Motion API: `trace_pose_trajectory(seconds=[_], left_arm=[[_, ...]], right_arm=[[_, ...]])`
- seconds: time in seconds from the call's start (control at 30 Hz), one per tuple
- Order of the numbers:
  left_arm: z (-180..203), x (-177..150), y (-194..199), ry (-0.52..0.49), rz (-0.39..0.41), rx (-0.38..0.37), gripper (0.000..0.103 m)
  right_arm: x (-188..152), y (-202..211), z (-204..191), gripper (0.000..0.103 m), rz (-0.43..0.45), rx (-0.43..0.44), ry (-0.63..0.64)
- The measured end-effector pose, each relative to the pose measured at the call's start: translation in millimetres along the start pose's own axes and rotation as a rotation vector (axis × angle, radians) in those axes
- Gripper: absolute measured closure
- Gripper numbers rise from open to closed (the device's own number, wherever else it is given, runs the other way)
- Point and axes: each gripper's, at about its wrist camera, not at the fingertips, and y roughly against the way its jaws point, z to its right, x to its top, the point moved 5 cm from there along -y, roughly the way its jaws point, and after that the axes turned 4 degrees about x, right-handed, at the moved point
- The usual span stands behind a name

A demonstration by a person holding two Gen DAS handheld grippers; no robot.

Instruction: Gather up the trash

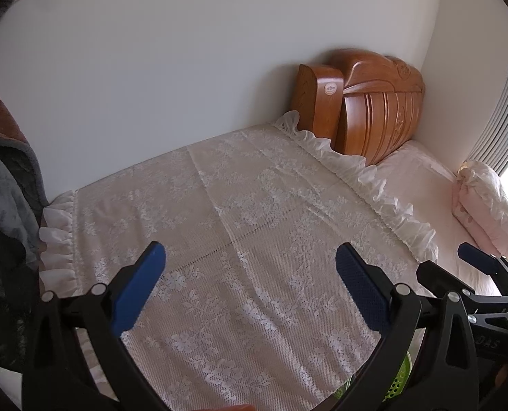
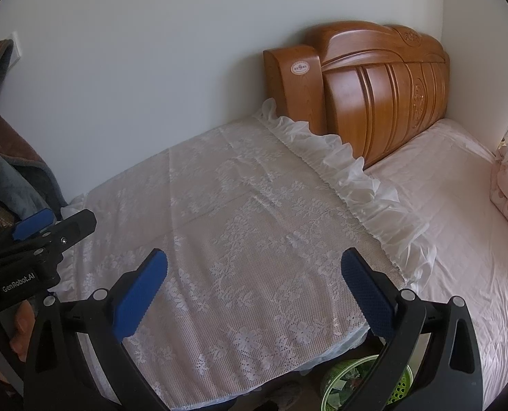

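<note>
My left gripper (image 1: pixel 250 257) is open and empty, held above a surface covered by a white lace cloth (image 1: pixel 226 226). My right gripper (image 2: pixel 254 267) is also open and empty above the same lace cloth (image 2: pixel 240 226). A green perforated trash basket (image 2: pixel 343 383) holding bits of paper and scraps stands on the floor below the cloth's near edge, partly hidden behind my right finger; a sliver of it shows in the left wrist view (image 1: pixel 396 382). No loose trash shows on the cloth. The right gripper also shows at the right edge of the left view (image 1: pixel 483 263), the left gripper at the left of the right view (image 2: pixel 45 233).
A carved wooden headboard (image 2: pixel 374 96) stands against the white wall. A bed with a pink sheet (image 2: pixel 459 205) lies to the right, with a folded pink quilt (image 1: pixel 487 205) near the window. Dark clothing (image 1: pixel 3 188) hangs at the left.
</note>
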Motion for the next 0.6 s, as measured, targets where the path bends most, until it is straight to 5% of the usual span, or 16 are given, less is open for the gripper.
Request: trace_pose_trajectory(seconds=[0.6], left_arm=[[1.7, -3.2, -2.0, -0.004, 0.001, -0.005, 0.008]], right_arm=[[-2.8, 0.3, 1.2, 0.002, -0.015, 0.0, 0.002]])
